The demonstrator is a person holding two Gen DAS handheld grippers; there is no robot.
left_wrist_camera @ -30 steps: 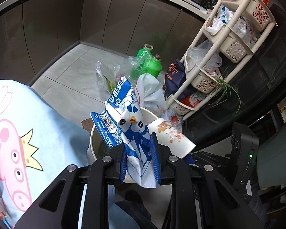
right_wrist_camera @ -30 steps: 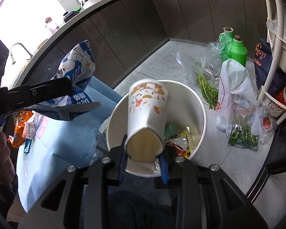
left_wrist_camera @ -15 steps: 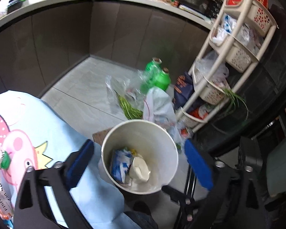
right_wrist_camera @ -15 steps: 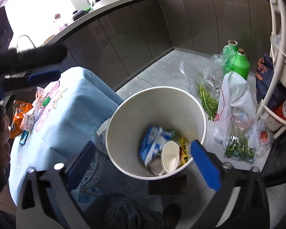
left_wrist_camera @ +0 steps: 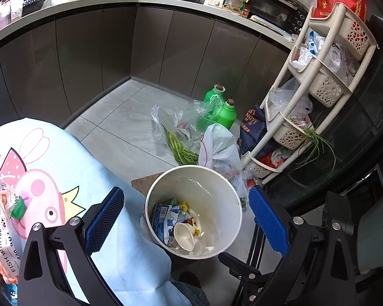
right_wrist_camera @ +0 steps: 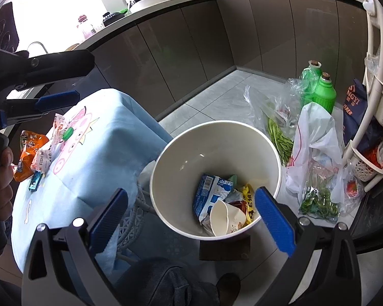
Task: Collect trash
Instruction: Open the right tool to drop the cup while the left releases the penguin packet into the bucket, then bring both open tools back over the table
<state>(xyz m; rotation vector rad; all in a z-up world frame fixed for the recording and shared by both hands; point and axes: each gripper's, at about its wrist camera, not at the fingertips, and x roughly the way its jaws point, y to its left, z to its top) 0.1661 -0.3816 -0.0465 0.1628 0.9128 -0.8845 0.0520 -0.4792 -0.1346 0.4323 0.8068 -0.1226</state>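
A white trash bin [left_wrist_camera: 224, 186] [right_wrist_camera: 181, 153] stands on the floor beside the blue-clothed table [left_wrist_camera: 71, 163] [right_wrist_camera: 107, 132]. Inside lie a blue-and-white wrapper [left_wrist_camera: 163, 216] [right_wrist_camera: 209, 188], a paper cup [left_wrist_camera: 183, 234] [right_wrist_camera: 223, 215] and yellow scraps. My left gripper [left_wrist_camera: 186, 216] is open and empty above the bin. My right gripper [right_wrist_camera: 189, 209] is open and empty over the bin too. On the table lie a white wrapper [left_wrist_camera: 2, 219] [right_wrist_camera: 47, 150], a green cap [left_wrist_camera: 18, 207] [right_wrist_camera: 68, 133], an orange packet [right_wrist_camera: 28, 153] and a small blue item [right_wrist_camera: 35, 181].
Plastic bags with green beans [left_wrist_camera: 181, 148] [right_wrist_camera: 280, 137], two green bottles [left_wrist_camera: 227, 112] [right_wrist_camera: 324, 94] and a white bag [left_wrist_camera: 217, 145] [right_wrist_camera: 311, 132] lie on the floor behind the bin. A cream basket rack [left_wrist_camera: 319, 86] stands at right. Dark cabinets run along the back.
Both grippers opened and let the blue wrapper and the paper cup fall into the bin. Both grippers then rose slightly, staying open.
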